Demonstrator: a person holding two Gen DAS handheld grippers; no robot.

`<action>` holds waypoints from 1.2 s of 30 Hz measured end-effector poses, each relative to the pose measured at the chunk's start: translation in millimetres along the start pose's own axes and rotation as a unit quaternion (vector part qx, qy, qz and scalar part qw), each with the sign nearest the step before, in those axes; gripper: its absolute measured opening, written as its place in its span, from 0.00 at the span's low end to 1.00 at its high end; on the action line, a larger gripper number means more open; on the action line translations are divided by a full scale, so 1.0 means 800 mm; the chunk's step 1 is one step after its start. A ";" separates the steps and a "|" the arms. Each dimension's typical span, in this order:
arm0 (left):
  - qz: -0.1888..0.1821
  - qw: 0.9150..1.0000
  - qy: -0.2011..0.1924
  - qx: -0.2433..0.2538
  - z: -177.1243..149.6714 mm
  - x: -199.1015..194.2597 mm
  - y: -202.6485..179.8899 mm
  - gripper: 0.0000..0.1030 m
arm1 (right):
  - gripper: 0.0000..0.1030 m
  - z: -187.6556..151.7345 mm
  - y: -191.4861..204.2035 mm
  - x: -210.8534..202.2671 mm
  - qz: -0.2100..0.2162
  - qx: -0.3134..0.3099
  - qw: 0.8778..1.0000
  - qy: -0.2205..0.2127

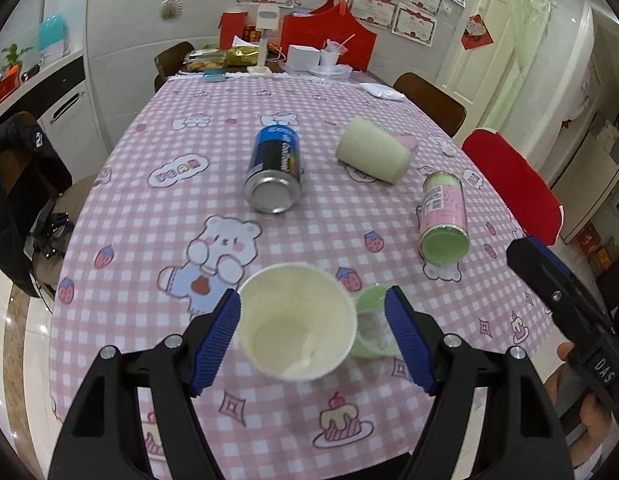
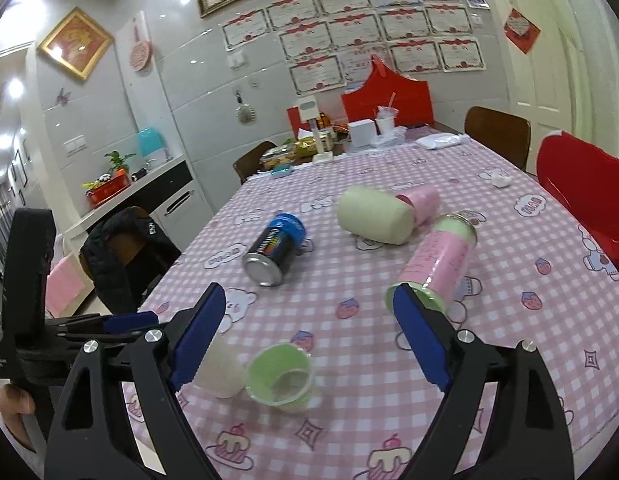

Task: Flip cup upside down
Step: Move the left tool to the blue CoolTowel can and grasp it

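Bright, even indoor light; strong fisheye bend

Ceiling lamps glare above the framed picture [image 2: 74,43]; dark vignette rings both views; soft shadows, slight blur at the edges.

Count: 4 cups – cream cup [image 1: 297,322], green cup [image 2: 280,374], lying cream cup [image 1: 372,155], pink cup [image 2: 420,202]; 2 cans – blue can [image 1: 275,170], pink can [image 1: 444,216].

White tiled walls [image 2: 157,92] are carrying rows of framed certificates [image 2: 349,28] and a gold-framed picture [image 2: 75,42]. Brown chairs [image 1: 429,102] are standing around the worktop [image 1: 149,208], one draped in red [image 1: 513,184], and ceiling lights are glaring off the glossy floor [image 1: 17,336].
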State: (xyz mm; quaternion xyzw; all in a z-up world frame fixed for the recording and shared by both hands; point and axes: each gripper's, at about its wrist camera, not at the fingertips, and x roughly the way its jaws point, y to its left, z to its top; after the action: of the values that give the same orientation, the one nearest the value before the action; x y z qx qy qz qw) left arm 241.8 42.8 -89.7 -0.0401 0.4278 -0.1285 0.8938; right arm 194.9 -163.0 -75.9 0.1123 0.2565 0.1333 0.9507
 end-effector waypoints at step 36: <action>0.022 0.993 0.115 -0.015 0.169 0.209 0.046 0.71 | 0.83 0.070 -0.061 0.194 0.020 0.057 0.990 0.131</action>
State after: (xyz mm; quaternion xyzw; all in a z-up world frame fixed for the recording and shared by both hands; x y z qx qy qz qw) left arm 454.3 28.7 -136.7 -0.0285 0.5303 -0.1061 0.8407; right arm 362.8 -168.8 -113.4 0.1524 0.3842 0.1510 0.8980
